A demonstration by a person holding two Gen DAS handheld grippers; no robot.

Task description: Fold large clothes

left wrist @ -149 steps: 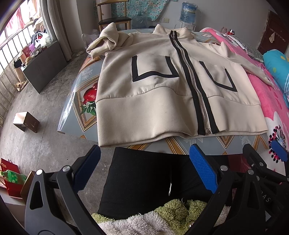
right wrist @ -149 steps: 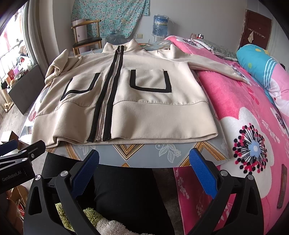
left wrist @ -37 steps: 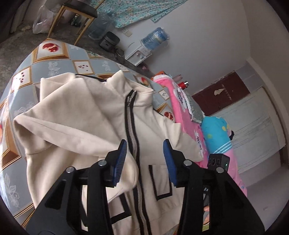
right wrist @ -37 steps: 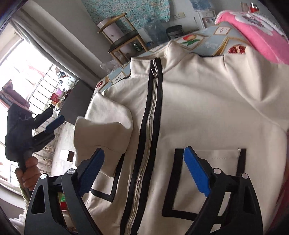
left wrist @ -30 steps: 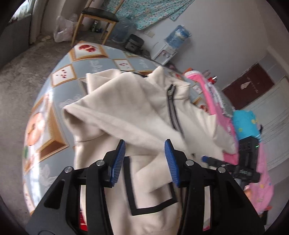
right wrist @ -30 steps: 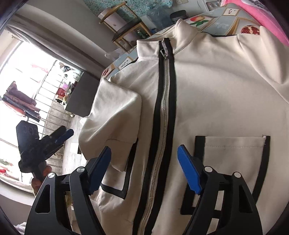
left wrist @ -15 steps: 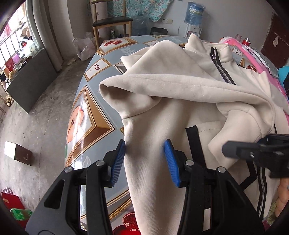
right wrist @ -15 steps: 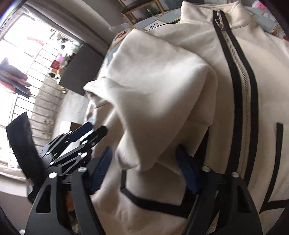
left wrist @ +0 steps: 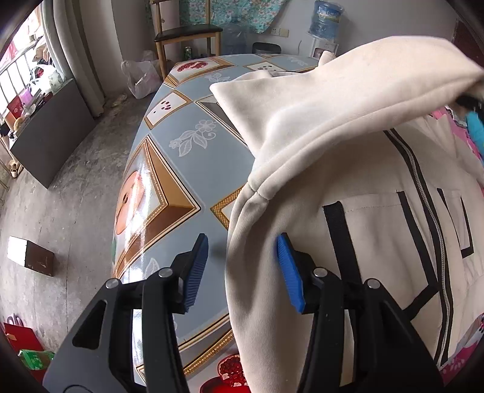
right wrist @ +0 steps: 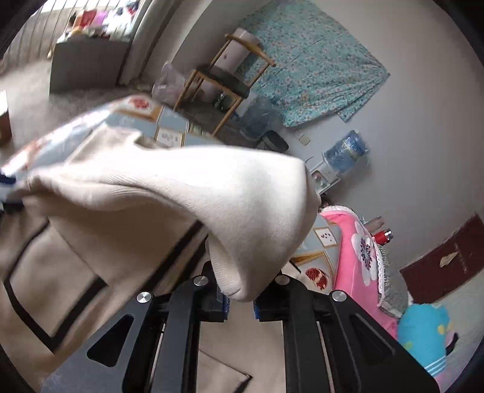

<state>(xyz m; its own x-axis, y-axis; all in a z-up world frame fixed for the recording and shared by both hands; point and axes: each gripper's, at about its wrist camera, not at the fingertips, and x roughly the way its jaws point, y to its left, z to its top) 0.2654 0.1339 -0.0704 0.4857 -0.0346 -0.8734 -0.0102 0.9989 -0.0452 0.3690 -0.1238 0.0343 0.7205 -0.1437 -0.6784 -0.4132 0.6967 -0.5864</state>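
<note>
A cream zip jacket point(left wrist: 378, 241) with black trim lies front up on the patterned table point(left wrist: 181, 169). My right gripper point(right wrist: 240, 302) is closing, and its pads pinch the cuff of the jacket's sleeve point(right wrist: 181, 205). In the left wrist view the sleeve point(left wrist: 332, 99) hangs in an arch above the jacket's chest, and the right gripper point(left wrist: 469, 101) is a blur at its far end. My left gripper point(left wrist: 242, 269) points down at the jacket's side edge and is opening slightly. The edge lies between its blue pads; the left pad point(left wrist: 196, 269) stands clear over the table.
A wooden chair point(left wrist: 187, 33) and a water bottle point(left wrist: 328, 18) stand beyond the table's far end. A dark cabinet point(left wrist: 51, 133) and a small box point(left wrist: 30, 255) are on the floor at the left. Pink bedding point(right wrist: 357, 251) borders the table's other side.
My right gripper has shut on the sleeve cuff, rolled, and lifted the sleeve up over the jacket. My left gripper has come down to the jacket's side edge.
</note>
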